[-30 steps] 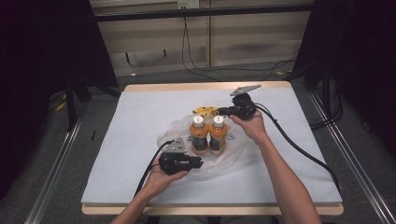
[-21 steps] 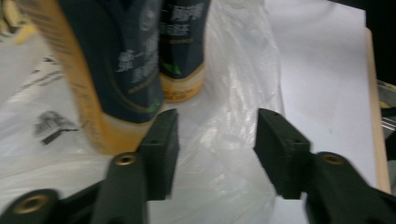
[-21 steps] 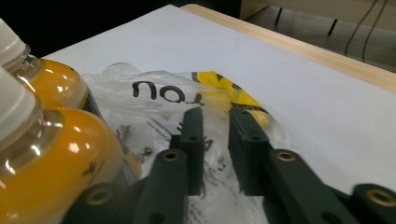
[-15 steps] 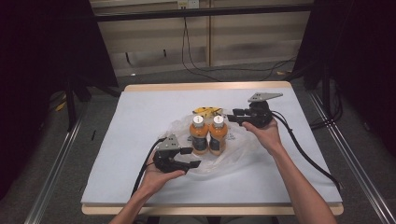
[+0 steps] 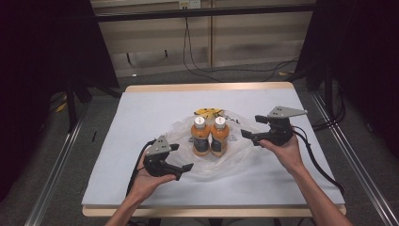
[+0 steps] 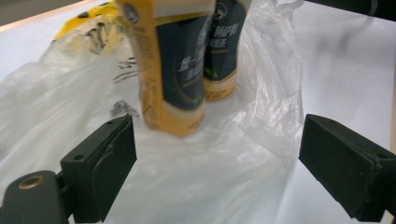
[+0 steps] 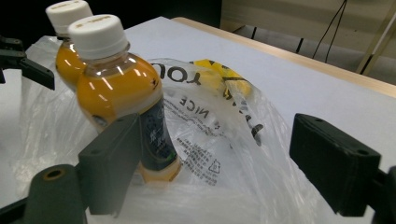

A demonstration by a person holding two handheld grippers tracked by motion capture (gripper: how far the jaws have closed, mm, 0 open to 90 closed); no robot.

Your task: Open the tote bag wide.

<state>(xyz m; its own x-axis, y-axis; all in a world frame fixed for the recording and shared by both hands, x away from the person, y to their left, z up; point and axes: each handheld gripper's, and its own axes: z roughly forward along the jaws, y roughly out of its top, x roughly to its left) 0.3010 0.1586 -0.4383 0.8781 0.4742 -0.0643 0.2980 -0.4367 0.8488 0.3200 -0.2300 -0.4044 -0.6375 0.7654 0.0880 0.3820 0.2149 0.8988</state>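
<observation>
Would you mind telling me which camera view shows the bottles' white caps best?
The right gripper view: both white caps sit close and sharp above the orange drink. The high view shows them from above as small white discs. The left gripper view cuts the bottles off below the caps.

Pale slatted wall, perhaps blinds; dark sides.

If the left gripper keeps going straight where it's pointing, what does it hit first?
Probably the crumpled clear plastic bag lying under its open jaws, then the nearer orange juice bottle with the dark label standing on it; depth is hard to judge.
</observation>
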